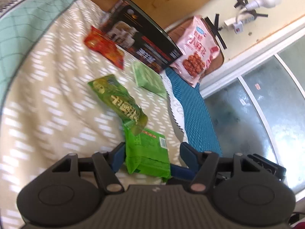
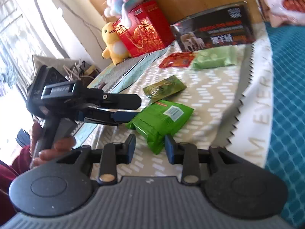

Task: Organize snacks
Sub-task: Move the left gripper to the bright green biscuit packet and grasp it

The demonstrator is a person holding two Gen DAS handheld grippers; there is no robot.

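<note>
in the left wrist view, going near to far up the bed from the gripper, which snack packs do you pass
bright green pack between the left gripper fingers → dark green pouch → pale green packet → red packet → black box

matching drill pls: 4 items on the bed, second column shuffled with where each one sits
1. bright green packet
2. pink snack bag
3. yellow plush
4. red packet

A. beside the red gift box
B. at the tips of both tongs
C. left of the pale green packet in the right wrist view
D. on the brown surface past the black box

Pairs: 1-B, 2-D, 3-A, 4-C
</note>
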